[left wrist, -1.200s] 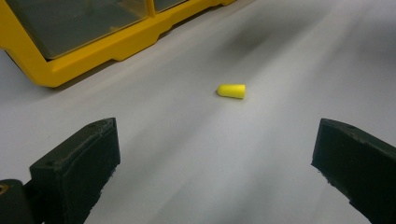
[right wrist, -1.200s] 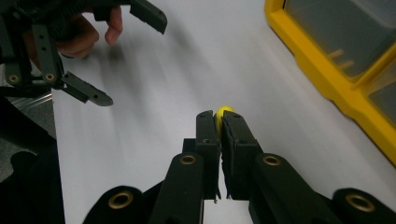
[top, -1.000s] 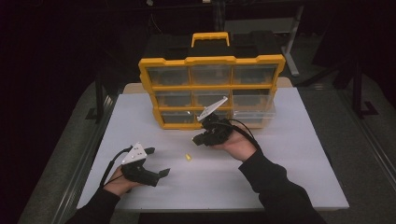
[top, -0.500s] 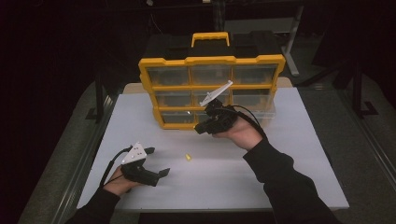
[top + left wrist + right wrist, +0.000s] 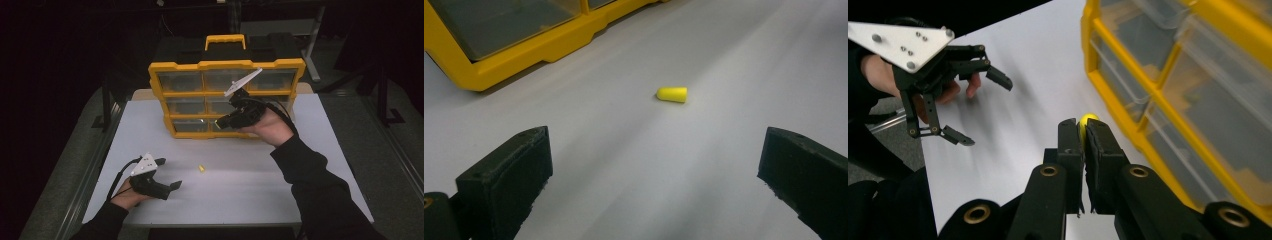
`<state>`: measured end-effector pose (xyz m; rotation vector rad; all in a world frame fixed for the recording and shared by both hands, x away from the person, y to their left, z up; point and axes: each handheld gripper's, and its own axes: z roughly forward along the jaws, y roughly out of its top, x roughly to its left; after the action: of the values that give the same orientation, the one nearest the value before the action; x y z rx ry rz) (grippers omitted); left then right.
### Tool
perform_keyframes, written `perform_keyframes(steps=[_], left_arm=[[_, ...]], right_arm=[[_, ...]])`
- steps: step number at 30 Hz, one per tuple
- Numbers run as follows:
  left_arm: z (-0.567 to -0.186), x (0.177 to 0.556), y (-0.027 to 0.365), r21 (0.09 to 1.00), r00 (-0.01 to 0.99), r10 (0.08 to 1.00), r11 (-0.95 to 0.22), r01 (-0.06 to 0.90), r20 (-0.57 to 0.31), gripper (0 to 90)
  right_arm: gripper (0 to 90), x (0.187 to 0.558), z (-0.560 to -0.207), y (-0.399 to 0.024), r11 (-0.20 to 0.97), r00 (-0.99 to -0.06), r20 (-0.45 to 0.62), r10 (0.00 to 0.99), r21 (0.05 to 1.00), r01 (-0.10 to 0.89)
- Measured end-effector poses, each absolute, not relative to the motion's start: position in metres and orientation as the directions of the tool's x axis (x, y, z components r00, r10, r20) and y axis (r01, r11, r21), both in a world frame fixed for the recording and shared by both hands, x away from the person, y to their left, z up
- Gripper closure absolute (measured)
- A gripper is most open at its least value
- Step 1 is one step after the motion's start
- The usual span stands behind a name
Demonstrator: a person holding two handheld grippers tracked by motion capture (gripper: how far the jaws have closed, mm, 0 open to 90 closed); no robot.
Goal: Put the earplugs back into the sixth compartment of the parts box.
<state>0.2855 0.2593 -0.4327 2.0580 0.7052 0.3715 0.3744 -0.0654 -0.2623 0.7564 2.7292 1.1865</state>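
**Inspector:** Yellow foam earplug (image 5: pixel 1088 120) sits pinched at the very tips of the right gripper (image 5: pixel 1084 131), jaws pressed together on it, only its rounded end poking out. In the high view that gripper (image 5: pixel 223 123) is held in the air in front of the yellow drawer cabinet (image 5: pixel 227 70), level with its lower rows.

**Assistant:** And the left side?

**Inspector:** Left gripper (image 5: pixel 169 175) rests low on the white worktop (image 5: pixel 310 165), jaws wide apart, nothing between them. A second earplug (image 5: pixel 672 94) lies loose on the worktop ahead of it, apart from both jaws and from the cabinet's bottom edge (image 5: pixel 514 62). The high view places it (image 5: pixel 201 169) just to the right of that gripper.

**Assistant:** State of the drawers?

**Inspector:** From these views, every clear drawer (image 5: pixel 1148 55) appears closed. I cannot tell what they contain.

**Assistant:** Risks from here?

**Inspector:** Three, in my judgement. First, the grip is shallow: foam is soft and springy, so a jolt or a slight loosening could pop the plug out, and it would roll. Second, no drawer looks open, so the held plug has no place to go; nudging a drawer front with loaded jaws could knock the plug free. Third, the loose plug is round and light; if the left gripper closes off-centre, one jaw may push it away instead of trapping it.
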Motion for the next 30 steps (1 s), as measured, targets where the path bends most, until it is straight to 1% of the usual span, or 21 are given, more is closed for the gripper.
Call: perform_keyframes(steps=[15,24,30], left_arm=[[-0.433,0.286,0.26,0.828,0.79,0.614,-0.447,0.337,0.01,0.3],[-0.433,0.286,0.26,0.827,0.787,0.617,-0.449,0.338,0.014,0.3],[-0.434,0.286,0.26,0.825,0.788,0.616,-0.453,0.338,0.014,0.3]], right_arm=[[84.3,0.384,-0.234,-0.11,0.535,-0.834,0.115,0.539,0.719,0.444],[84.3,0.388,-0.226,-0.138,0.519,-0.805,0.097,0.586,0.718,0.465],[84.0,0.393,-0.229,-0.153,0.513,-0.782,0.098,0.616,0.704,0.492]])
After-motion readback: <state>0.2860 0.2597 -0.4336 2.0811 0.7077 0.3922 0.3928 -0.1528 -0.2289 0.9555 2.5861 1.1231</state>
